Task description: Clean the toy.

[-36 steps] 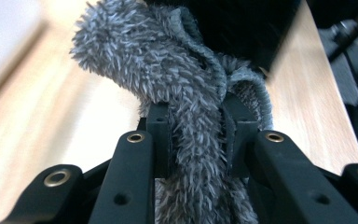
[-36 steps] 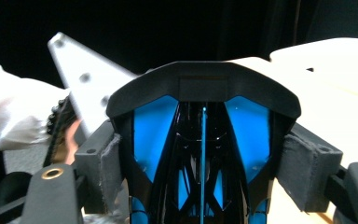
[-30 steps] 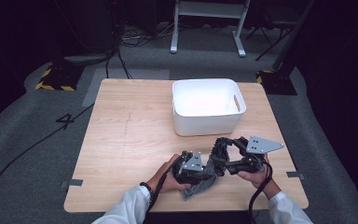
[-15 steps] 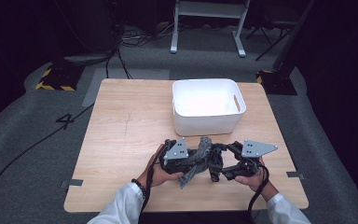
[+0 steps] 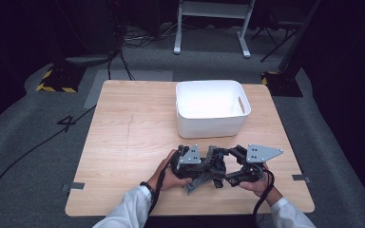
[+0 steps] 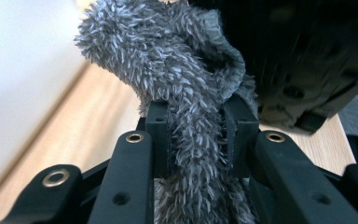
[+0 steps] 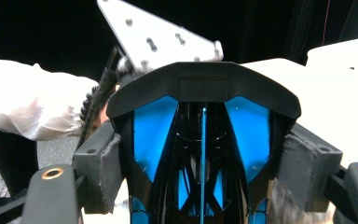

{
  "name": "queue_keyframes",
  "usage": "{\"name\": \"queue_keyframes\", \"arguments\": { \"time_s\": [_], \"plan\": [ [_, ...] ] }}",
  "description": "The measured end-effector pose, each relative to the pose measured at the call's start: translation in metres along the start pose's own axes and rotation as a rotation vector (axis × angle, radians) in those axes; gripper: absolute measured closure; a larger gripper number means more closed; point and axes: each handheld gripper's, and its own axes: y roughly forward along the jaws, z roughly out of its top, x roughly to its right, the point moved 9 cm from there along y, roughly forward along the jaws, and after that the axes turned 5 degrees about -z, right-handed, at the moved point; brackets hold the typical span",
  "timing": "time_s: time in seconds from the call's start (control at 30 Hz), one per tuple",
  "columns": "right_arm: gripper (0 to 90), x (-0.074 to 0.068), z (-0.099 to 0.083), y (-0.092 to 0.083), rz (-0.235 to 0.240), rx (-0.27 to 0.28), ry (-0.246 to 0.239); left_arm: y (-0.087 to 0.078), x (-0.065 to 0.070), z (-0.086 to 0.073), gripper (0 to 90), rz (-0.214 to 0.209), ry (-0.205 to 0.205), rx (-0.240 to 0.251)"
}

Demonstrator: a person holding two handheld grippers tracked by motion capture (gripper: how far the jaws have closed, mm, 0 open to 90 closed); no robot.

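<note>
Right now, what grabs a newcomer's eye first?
The fuzzy grey cloth pinched in the left gripper, at the table's near edge. Behind it, the white bin stands out on the light wood. The right gripper sits face to face with the left.

The tub (image 5: 212, 114) stands on the table (image 5: 123, 137), toward its far edge and right of the middle. Nearer the person than the tub, by the near edge, the left gripper (image 5: 204, 164) and right gripper (image 5: 235, 166) meet, left and right, touching. The cloth (image 5: 195, 183) hangs between them, reaching the table below.
</note>
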Motion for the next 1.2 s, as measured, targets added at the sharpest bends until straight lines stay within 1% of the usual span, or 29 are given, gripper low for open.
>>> {"name": "queue_keyframes", "arguments": {
  "time_s": [0.07,0.1,0.17,0.2,0.27,0.33,0.37,0.4,0.47,0.5,0.53,0.57,0.67,0.73,0.87,0.9,0.93,1.0,1.07,1.1,1.2],
  "plan": [
    [25.5,0.001,0.0,0.0,-0.005,-0.002,-0.002,0.006,0.003,-0.006,69.1,-0.025,-0.008,-0.023],
    [25.4,0.001,0.0,-0.001,-0.01,-0.002,-0.003,0.008,0.005,-0.009,69.0,-0.044,-0.012,-0.037],
    [25.4,0.004,0.001,-0.004,-0.025,0.001,-0.001,0.012,0.01,-0.013,68.8,-0.07,-0.003,-0.055],
    [25.4,0.006,0.001,-0.005,-0.031,0.0,0.0,0.014,0.015,-0.015,68.6,-0.092,0.009,-0.072],
    [25.5,0.007,0.001,-0.006,-0.036,0.0,0.001,0.014,0.017,-0.015,68.6,-0.098,0.011,-0.072],
    [25.5,0.011,0.001,-0.008,-0.051,0.002,0.004,0.014,0.019,-0.016,68.6,-0.107,0.016,-0.086],
    [25.5,0.015,0.001,-0.011,-0.076,0.002,0.007,0.014,0.02,-0.018,68.6,-0.112,0.02,-0.098],
    [25.5,0.015,0.001,-0.011,-0.076,0.002,0.007,0.014,0.022,-0.019,68.6,-0.123,0.024,-0.104],
    [25.5,0.021,0.001,-0.014,-0.096,0.006,0.017,0.014,0.025,-0.019,68.5,-0.131,0.035,-0.109],
    [25.5,0.026,0.0,-0.016,-0.113,0.004,0.029,0.012,0.027,-0.018,68.4,-0.131,0.033,-0.104],
    [25.5,0.027,-0.001,-0.017,-0.12,0.001,0.031,0.01,0.027,-0.015,68.4,-0.123,0.034,-0.093],
    [25.5,0.028,-0.003,-0.017,-0.121,-0.004,0.032,0.008,0.027,-0.011,68.4,-0.116,0.041,-0.072],
    [25.4,0.029,-0.005,-0.016,-0.133,-0.016,0.029,-0.005,0.028,0.002,68.5,-0.114,0.04,-0.009],
    [25.4,0.03,-0.005,-0.015,-0.139,-0.016,0.03,-0.015,0.029,0.009,68.6,-0.106,0.05,0.022],
    [25.5,0.034,-0.005,-0.017,-0.152,-0.012,0.044,-0.036,0.025,0.022,68.7,-0.08,0.042,0.106],
    [25.5,0.034,-0.007,-0.016,-0.148,-0.016,0.052,-0.04,0.023,0.025,68.7,-0.071,0.037,0.122],
    [25.5,0.034,-0.007,-0.016,-0.148,-0.016,0.052,-0.043,0.021,0.026,68.7,-0.058,0.034,0.134],
    [25.5,0.032,-0.007,-0.014,-0.13,-0.011,0.058,-0.046,0.016,0.029,68.7,-0.036,0.031,0.153],
    [25.5,0.028,-0.006,-0.012,-0.111,-0.01,0.053,-0.047,0.014,0.03,68.8,-0.018,0.035,0.152],
    [25.5,0.028,-0.006,-0.012,-0.111,-0.01,0.053,-0.047,0.012,0.031,68.8,-0.008,0.034,0.156],
    [25.5,0.024,-0.006,-0.011,-0.089,-0.007,0.058,-0.046,0.005,0.032,68.8,0.022,0.019,0.163]
  ]
}}
